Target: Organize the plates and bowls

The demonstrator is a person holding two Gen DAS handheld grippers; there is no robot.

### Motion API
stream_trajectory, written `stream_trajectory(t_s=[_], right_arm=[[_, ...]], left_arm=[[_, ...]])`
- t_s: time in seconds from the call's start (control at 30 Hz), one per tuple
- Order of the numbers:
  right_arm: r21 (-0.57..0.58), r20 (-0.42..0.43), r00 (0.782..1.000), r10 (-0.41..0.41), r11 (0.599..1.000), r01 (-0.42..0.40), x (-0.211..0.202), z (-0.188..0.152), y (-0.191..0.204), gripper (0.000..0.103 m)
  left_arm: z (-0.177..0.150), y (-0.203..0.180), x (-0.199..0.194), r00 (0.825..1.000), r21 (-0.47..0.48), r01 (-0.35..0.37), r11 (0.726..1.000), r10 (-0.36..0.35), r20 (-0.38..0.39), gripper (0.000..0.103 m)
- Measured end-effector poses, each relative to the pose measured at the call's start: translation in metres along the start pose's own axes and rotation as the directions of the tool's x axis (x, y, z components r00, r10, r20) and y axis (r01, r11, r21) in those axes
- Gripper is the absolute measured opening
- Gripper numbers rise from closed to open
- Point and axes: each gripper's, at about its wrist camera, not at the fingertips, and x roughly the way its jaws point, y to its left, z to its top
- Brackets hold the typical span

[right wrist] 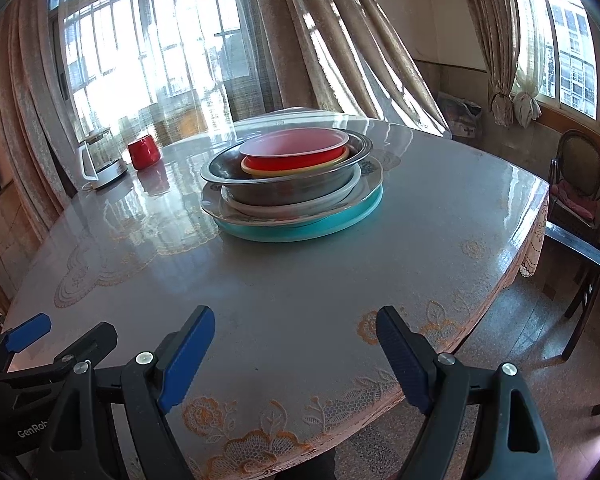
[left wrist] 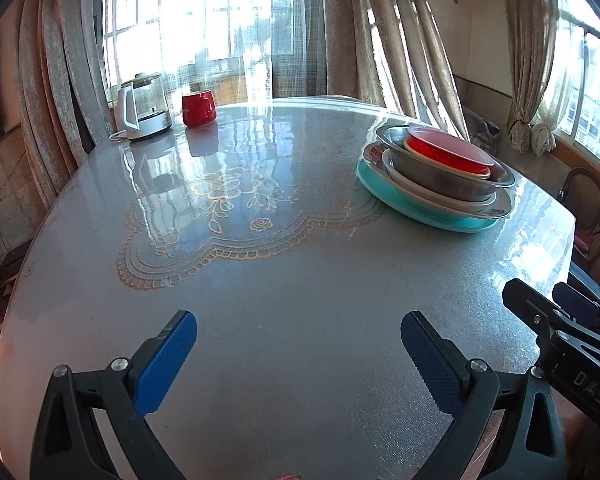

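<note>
Fingers point(right wrist: 404, 364) apart, kettle point(right wrist: 100, 160) and mug point(right wrist: 144, 153) beyond, perhaps glass.

A stack of dishes point(right wrist: 292, 188) is being carried by the table point(right wrist: 300, 300), toward its far side. In the stack, a wide plate point(right wrist: 340, 220) is lying at the bottom, further plates point(right wrist: 240, 210) are being borne on it, a metal bowl point(right wrist: 284, 188) is resting on those, and a smaller bowl point(right wrist: 296, 152) is nested inside it. Left of the stack, at the far left edge, a mug point(right wrist: 144, 153) is being flanked by a kettle point(right wrist: 102, 166) on its left. Beyond the table's right end, a chair point(right wrist: 578, 184) is placed by the wall. Curtains point(right wrist: 320, 40) are hung behind the table.
</note>
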Motion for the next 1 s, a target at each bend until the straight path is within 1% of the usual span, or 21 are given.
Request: stream_trajectory(t_s=[0.2,0.4,0.57,0.8,1.0], right_arm=[[0.003,0.002,1.000,0.006,1.000,-0.006,0.001,0.001,0.001,0.084],[0.000,-0.007,1.000,0.009,1.000,-0.009,0.004,0.002,0.003,0.084],[0.014,-0.017,1.000,0.010,1.000,-0.010,0.007,0.001,0.001,0.084],[0.009,-0.007,1.000,0.010,1.000,-0.010,0.005,0.003,0.002,0.084],[0.011,-0.004,1.000,0.008,1.000,-0.008,0.005,0.006,0.000,0.084]], left_arm=[[0.000,-0.001,-0.003,1.000,0.005,-0.006,1.000,0.006,0.007,0.103],[0.002,0.001,-0.002,1.000,-0.004,-0.005,1.000,0.005,-0.002,0.103],[0.003,0.001,-0.005,1.000,-0.007,-0.023,1.000,0.023,0.020,0.103],[0.008,-0.002,-0.002,1.000,-0.003,-0.004,1.000,0.004,-0.004,0.103],[0.011,-0.006,-0.003,1.000,-0.003,0.010,1.000,-0.010,-0.004,0.103]])
